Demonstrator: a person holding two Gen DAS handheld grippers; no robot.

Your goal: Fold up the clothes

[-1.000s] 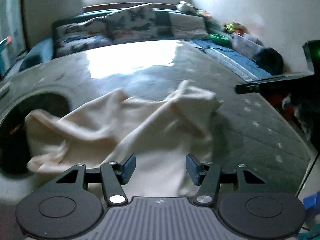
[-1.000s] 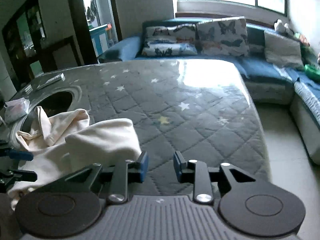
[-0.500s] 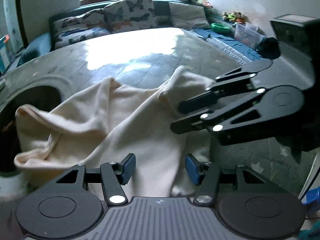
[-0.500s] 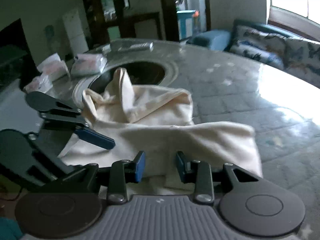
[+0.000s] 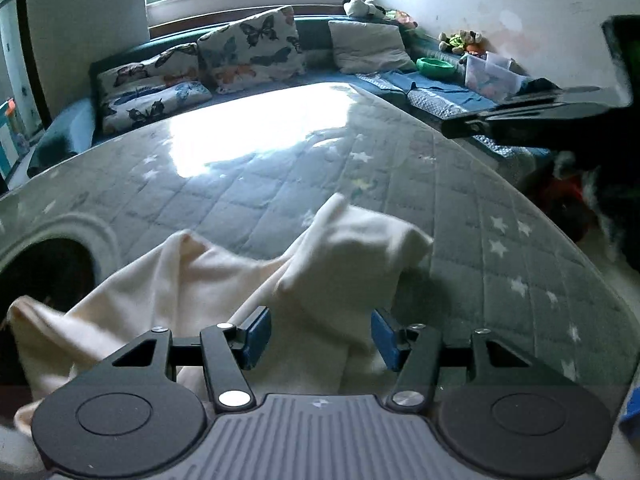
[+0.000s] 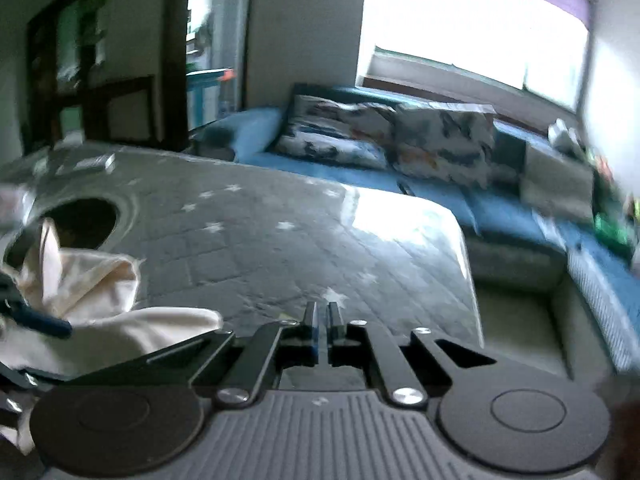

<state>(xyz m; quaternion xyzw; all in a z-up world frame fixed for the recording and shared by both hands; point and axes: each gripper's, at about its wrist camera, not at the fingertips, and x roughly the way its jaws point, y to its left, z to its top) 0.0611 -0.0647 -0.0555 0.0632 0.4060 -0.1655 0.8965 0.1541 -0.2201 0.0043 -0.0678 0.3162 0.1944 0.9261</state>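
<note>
A cream garment (image 5: 208, 280) lies crumpled on the grey quilted star-pattern table (image 5: 500, 248), one end folded up into a raised flap (image 5: 360, 244). My left gripper (image 5: 320, 336) hovers low over its near part, open, with cloth showing under and between the blue pads (image 5: 256, 334). My right gripper (image 6: 322, 320) is off to the right of the garment (image 6: 100, 304) over bare table, its jaws closed together with nothing between them. In the left wrist view the right gripper (image 5: 516, 120) shows as a dark shape at the upper right.
A round hole (image 5: 48, 276) opens in the table at the left, and the garment's left end hangs over it. A blue sofa (image 5: 60, 132) with butterfly pillows (image 5: 248, 48) runs behind and to the right. The table's right edge (image 6: 468, 264) drops to the floor.
My right gripper has pulled away from above the garment to the right and shut. The left gripper has shifted over the cloth and stayed open. The garment's right flap now stands higher.
</note>
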